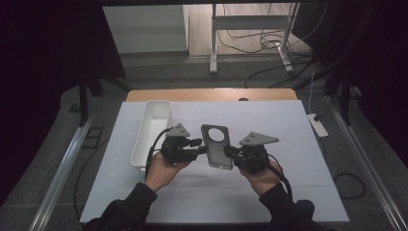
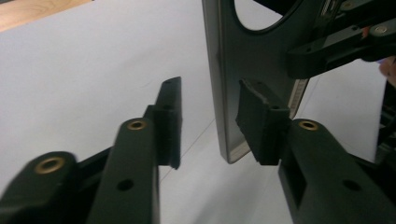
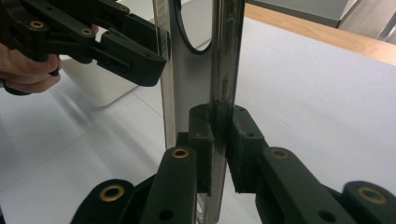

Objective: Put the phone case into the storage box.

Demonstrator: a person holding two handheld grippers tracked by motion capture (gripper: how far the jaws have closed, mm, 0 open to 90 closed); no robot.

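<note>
Over the table: the person holds a dark phone case (image 1: 217, 146) up off the white table cover (image 1: 298, 144), between the two grippers, near the middle of the high view.
Writing: none can be read — no brand or label shows on the case, the grippers or the tray in any view.
Phone case, look: a dark grey, flat, thin shell with rounded corners and one large round cut-out near its far end; the right gripper view shows it edge-on, with a glossy rim and a slim slot in the side.
Phone case, pose: held clear of the table, the round cut-out end pointing away from the person.
Right gripper (image 3: 219, 154): jaws closed tight on the case's side edge, one pad on each face — a firm pinch.
Left gripper (image 2: 212, 126): jaws part-way closed with a clear gap; one pad (image 2: 257, 121) lies against the face of the case, the other pad (image 2: 170, 121) stands apart from its edge, so the case is not pinched here.
Hands: the left hand (image 1: 161, 171) and right hand (image 1: 263, 175) carry the grippers from the near side.
White tray (image 1: 152, 133): long, narrow, set on the cover just beside the left gripper, well clear of the case.
Table edge (image 1: 211, 94): bare wood beyond the cover.
</note>
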